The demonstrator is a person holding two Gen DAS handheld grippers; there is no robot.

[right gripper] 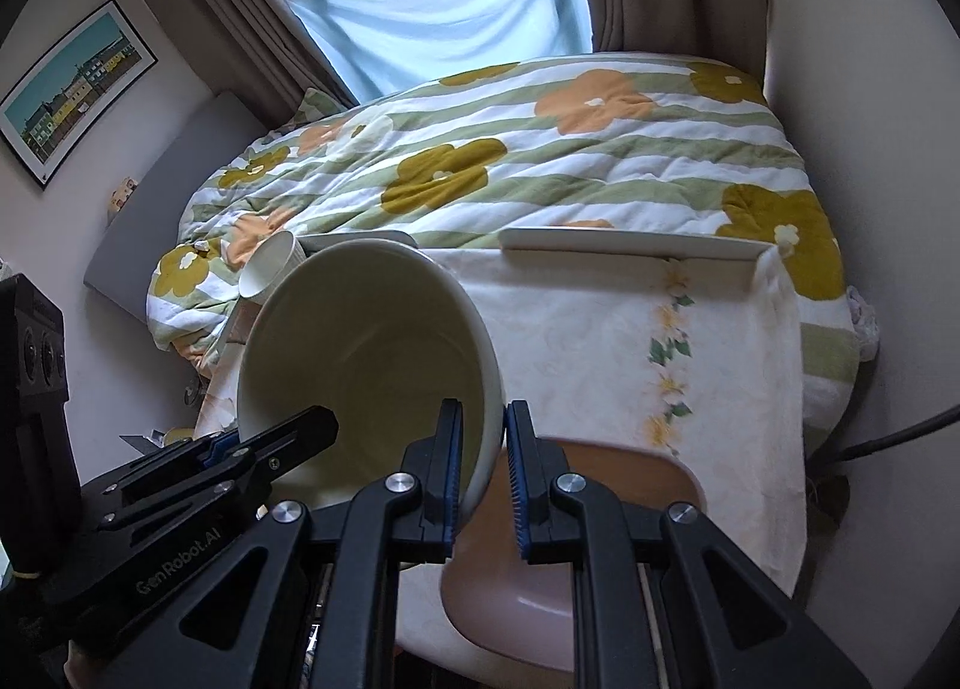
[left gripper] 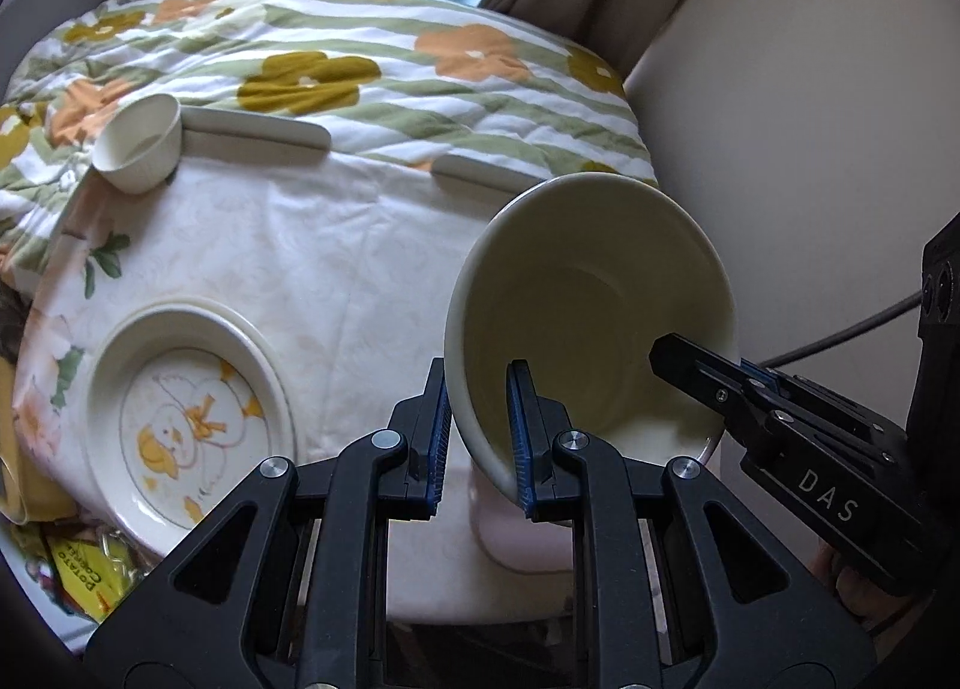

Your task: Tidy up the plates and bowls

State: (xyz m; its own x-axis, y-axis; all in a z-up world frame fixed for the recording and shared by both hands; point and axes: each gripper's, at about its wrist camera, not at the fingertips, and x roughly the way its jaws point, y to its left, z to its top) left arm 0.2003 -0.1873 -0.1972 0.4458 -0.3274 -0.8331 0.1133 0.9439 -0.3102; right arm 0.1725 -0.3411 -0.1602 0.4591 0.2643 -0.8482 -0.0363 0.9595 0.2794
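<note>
A cream bowl point(left gripper: 594, 293) is held tilted above the table, its opening facing me. My left gripper point(left gripper: 478, 437) has its fingers on both sides of the bowl's left rim. My right gripper point(right gripper: 483, 467) straddles the bowl's point(right gripper: 366, 347) right rim, its jaws a little apart with a gap on the outer side. Each gripper shows in the other's view, with one finger inside the bowl. A pink bowl point(right gripper: 528, 611) stands on the table right under the cream one. A plate with a duck picture point(left gripper: 186, 413) lies at the left.
A small white cup point(left gripper: 141, 140) lies on its side at the table's far left. Two flat white plates point(left gripper: 258, 128) point(right gripper: 630, 245) lie along the far edge. A flowered quilt point(right gripper: 540, 161) covers the bed behind. A wall point(left gripper: 780, 119) is on the right.
</note>
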